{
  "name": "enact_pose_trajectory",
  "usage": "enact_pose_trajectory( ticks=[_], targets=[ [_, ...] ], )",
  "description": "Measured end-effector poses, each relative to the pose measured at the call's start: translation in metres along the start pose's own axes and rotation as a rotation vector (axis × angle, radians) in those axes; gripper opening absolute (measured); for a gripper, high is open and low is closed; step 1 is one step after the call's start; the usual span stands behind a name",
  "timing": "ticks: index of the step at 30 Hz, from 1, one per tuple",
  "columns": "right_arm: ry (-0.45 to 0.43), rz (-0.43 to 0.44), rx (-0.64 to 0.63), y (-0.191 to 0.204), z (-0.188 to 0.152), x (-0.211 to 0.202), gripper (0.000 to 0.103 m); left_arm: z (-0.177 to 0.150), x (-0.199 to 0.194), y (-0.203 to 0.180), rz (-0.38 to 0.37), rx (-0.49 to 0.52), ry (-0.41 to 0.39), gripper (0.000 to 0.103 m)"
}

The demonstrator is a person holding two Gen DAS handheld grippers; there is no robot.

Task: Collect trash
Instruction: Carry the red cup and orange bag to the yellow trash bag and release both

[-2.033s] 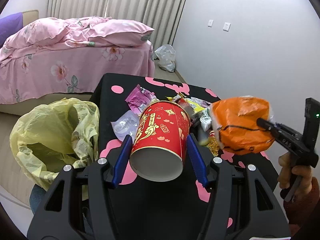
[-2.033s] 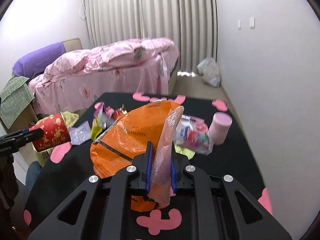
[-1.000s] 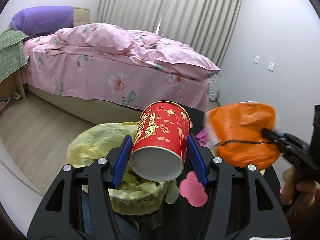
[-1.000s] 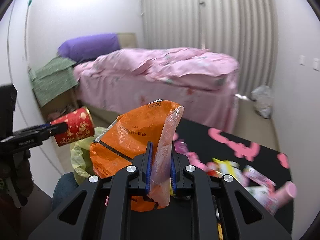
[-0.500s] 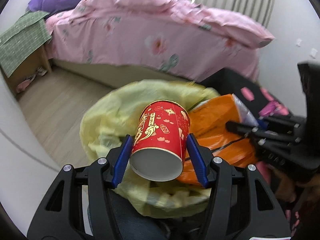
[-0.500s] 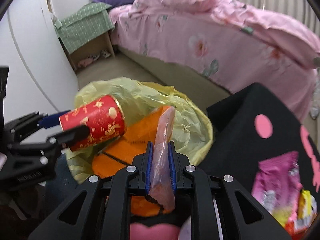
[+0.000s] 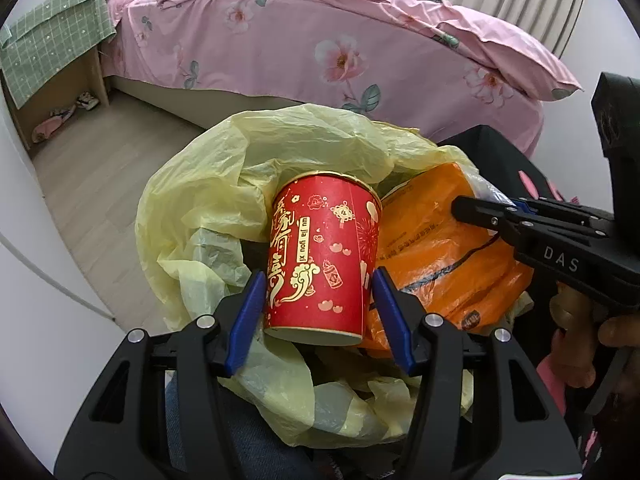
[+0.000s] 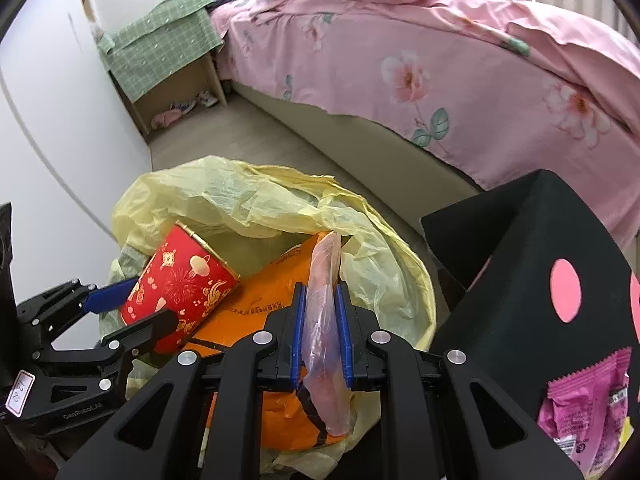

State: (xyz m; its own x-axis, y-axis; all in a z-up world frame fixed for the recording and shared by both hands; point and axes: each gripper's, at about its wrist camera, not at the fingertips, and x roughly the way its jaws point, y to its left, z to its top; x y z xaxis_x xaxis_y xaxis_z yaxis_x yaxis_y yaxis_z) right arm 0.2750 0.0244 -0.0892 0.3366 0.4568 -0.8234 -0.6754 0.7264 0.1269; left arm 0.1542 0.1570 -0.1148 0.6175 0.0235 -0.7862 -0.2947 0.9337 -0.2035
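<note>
Cup (image 7: 324, 256) red, gold festive print. Bag (image 7: 440, 256) orange, black lettering. Liner (image 7: 224, 184) pale yellow. Bedspread (image 7: 320, 40) pink, floral. Tablecloth (image 8: 532, 280) black, pink shapes. Cloth (image 8: 160, 52) far left green check.

Pink wrapper (image 8: 584, 412) cut by frame edge

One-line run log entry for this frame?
left gripper: shut on cup | right gripper: shut on orange bag | both over yellow bag | release: not yet
</note>
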Motion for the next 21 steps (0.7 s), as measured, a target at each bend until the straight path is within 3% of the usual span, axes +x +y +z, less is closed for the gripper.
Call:
enact_pose_trajectory(
  ticks=[6,7,9,12,17,21],
  targets=[
    [-0.028,0.034,0.046,-0.008,-0.004,-0.014,0.016,0.003,-0.012,-0.001,-0.061,-0.018,-0.017,0.053],
    [-0.033,0.04,0.059,-0.009,-0.004,-0.017,0.02,0.003,-0.016,0.0,-0.074,-0.025,-0.02,0.053],
    [-0.049,0.048,0.078,-0.012,-0.006,-0.023,0.039,0.006,-0.024,0.0,-0.085,-0.041,-0.046,0.06],
    [-0.086,0.058,0.092,-0.013,-0.009,-0.036,0.042,0.011,-0.041,0.004,-0.071,-0.064,-0.112,0.067],
    [-0.143,0.01,0.107,-0.018,-0.019,-0.071,0.042,0.017,-0.06,0.006,-0.071,-0.094,-0.16,0.07],
    [-0.192,-0.087,0.096,-0.027,-0.033,-0.111,0.042,0.018,-0.07,-0.004,-0.092,-0.081,-0.173,0.07]
  ],
)
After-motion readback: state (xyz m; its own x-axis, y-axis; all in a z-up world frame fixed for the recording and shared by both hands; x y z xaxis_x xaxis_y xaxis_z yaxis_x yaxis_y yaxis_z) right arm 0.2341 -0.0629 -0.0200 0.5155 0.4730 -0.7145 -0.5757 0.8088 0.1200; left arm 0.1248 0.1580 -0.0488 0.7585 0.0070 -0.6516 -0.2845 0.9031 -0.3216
